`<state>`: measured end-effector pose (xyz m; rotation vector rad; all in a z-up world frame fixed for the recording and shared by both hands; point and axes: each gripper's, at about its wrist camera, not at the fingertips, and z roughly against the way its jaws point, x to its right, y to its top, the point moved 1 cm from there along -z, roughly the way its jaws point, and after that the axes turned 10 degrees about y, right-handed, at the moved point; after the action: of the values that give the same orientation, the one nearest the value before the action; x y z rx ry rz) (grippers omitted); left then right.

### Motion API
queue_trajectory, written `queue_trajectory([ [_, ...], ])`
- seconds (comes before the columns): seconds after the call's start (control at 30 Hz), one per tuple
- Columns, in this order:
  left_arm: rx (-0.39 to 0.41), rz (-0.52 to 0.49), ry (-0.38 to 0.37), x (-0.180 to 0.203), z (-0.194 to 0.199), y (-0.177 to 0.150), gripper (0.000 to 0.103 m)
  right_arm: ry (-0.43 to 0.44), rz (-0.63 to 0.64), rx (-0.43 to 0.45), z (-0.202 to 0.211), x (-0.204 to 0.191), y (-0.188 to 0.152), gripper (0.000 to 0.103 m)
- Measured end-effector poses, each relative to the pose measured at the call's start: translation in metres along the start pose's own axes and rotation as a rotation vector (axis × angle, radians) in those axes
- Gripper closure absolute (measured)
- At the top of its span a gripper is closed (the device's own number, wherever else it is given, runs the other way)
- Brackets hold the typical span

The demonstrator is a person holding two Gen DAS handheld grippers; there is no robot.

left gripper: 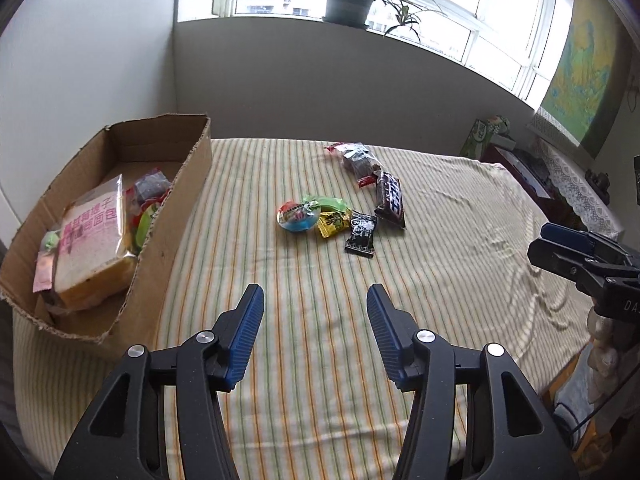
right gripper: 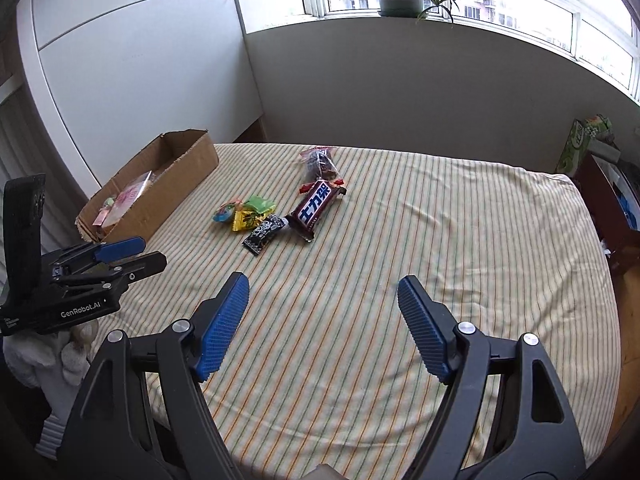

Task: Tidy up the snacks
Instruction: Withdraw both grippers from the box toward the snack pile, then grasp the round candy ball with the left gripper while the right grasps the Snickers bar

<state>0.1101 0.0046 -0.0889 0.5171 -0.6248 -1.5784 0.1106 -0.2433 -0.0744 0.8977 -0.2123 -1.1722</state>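
Note:
A cardboard box [left gripper: 176, 200] stands at the left of the striped bed and holds a bread pack [left gripper: 94, 236] and other snacks; it also shows in the right wrist view [right gripper: 180, 184]. Loose snacks lie mid-bed: a round jelly cup [left gripper: 298, 216], a green packet [left gripper: 326, 203], a yellow packet [left gripper: 332, 226], a black packet [left gripper: 361, 234], a brown chocolate bar [left gripper: 390, 199] and a clear dark snack bag [left gripper: 356, 158]. My left gripper [left gripper: 316, 304] is open and empty, short of the snacks. My right gripper [right gripper: 322, 292] is open and empty, nearer than the chocolate bar [right gripper: 316, 208].
The bed sheet [left gripper: 440, 240] runs to a wall under a window with a potted plant [left gripper: 348, 4]. A dark side table [left gripper: 520, 164] with a green box stands at the right. A white cabinet [right gripper: 140, 60] stands behind the box.

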Motion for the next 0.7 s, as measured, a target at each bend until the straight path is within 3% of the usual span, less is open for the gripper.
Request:
queue_trajectory([
  [0.27, -0.042, -0.009, 0.044, 0.001, -0.022, 0.023, 0.049, 0.060, -0.058, -0.007, -0.028, 0.028, 0.019, 0.024],
  [0.57, 0.025, -0.074, 0.123, 0.004, 0.034, 0.025, 0.049, 0.070, -0.028, 0.059, 0.011, 0.012, 0.012, 0.024],
  [0.7, 0.053, -0.091, 0.134, 0.005, 0.062, 0.016, 0.040, 0.072, -0.025, 0.063, 0.022, 0.000, 0.003, 0.024],
])
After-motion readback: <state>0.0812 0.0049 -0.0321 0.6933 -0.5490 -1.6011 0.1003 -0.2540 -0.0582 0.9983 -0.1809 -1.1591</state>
